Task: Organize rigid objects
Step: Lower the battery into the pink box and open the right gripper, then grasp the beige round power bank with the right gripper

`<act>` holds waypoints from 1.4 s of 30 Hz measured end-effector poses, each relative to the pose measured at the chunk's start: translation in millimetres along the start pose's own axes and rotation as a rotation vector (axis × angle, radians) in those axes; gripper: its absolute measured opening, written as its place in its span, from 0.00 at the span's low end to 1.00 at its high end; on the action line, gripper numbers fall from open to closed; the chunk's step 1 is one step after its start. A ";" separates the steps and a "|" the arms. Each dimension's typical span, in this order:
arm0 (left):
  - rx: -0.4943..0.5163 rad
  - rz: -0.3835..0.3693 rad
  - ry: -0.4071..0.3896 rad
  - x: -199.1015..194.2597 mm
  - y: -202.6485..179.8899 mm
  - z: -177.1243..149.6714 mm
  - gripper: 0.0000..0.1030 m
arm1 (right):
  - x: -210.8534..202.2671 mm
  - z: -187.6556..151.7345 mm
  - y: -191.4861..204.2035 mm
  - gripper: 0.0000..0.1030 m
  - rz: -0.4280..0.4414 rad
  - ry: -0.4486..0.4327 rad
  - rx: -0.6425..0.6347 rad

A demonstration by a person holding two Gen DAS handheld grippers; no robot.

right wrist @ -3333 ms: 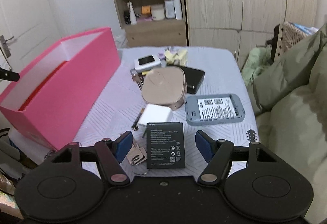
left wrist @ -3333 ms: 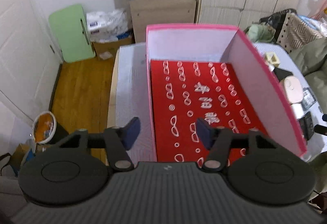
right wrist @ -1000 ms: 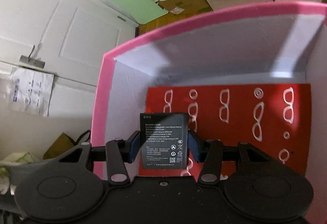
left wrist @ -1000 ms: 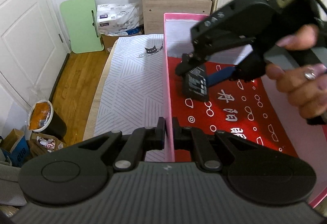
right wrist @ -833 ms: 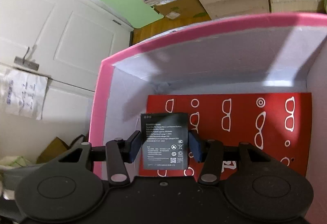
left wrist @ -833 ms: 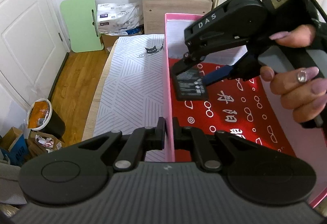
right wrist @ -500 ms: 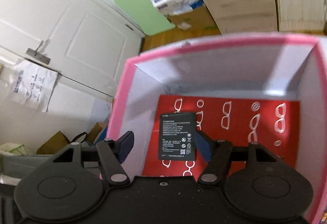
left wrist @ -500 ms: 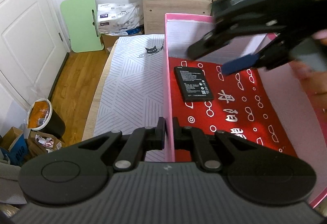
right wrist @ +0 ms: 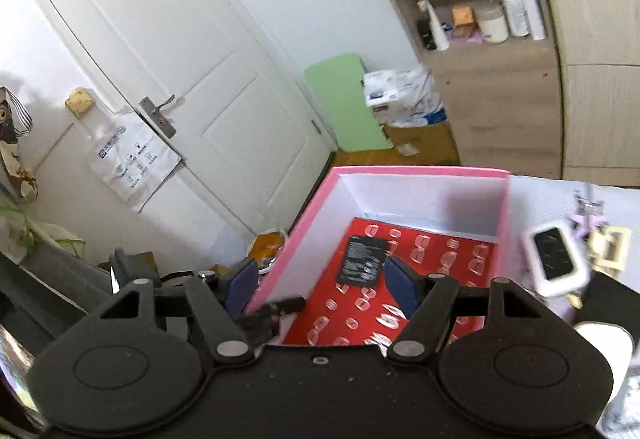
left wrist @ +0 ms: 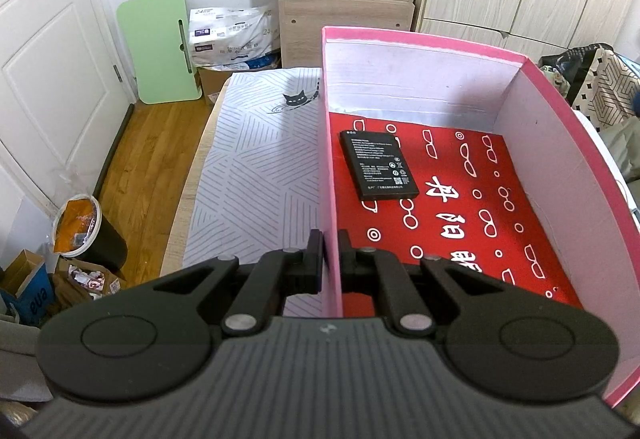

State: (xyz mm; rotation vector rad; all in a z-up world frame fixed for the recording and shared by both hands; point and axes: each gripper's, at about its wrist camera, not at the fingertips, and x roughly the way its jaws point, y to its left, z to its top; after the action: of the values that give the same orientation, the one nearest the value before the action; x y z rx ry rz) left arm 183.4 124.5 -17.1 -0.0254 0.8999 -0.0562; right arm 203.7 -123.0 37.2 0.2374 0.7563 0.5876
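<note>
A pink box (left wrist: 568, 127) with a red patterned floor stands on the table. A flat black battery (left wrist: 378, 163) lies label up on that floor near the far left corner; it also shows in the right wrist view (right wrist: 362, 259). My left gripper (left wrist: 330, 255) is shut on the box's left wall near its front end. My right gripper (right wrist: 318, 285) is open and empty, held above the box (right wrist: 420, 171) on its near side. The left gripper's fingers (right wrist: 276, 309) show there at the box wall.
The table has a striped cloth (left wrist: 256, 167) left of the box. A white device with a dark screen (right wrist: 554, 253) and other small items lie on the table right of the box. A door, a green board (left wrist: 160, 47) and a shelf unit stand behind.
My right gripper let go of the battery onto the box floor, opened, and has pulled up and back out of the box. The left gripper stays shut on the box wall.
</note>
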 end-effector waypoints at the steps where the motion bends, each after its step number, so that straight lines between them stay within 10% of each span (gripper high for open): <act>1: 0.001 0.000 0.000 0.0 0.0 -0.1 0.05 | -5.8 -5.5 -5.3 0.72 -0.016 -0.004 0.009; 16: 0.000 0.002 -0.001 -0.1 0.9 0.1 0.05 | -60.4 -88.3 -89.2 0.72 -0.309 0.005 0.101; 29: 0.002 0.004 -0.001 -0.7 0.5 0.3 0.05 | 0.7 -100.6 -115.7 0.73 -0.607 0.004 -0.060; 42: 0.005 0.006 -0.003 -1.1 -0.3 1.0 0.05 | 32.8 -96.0 -126.0 0.78 -0.675 -0.001 -0.050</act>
State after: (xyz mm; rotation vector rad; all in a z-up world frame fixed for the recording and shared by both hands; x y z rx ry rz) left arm 183.5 124.3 -15.6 -0.0177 0.8969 -0.0529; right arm 207.3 -207.1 -101.0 -0.0699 0.7646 -0.0346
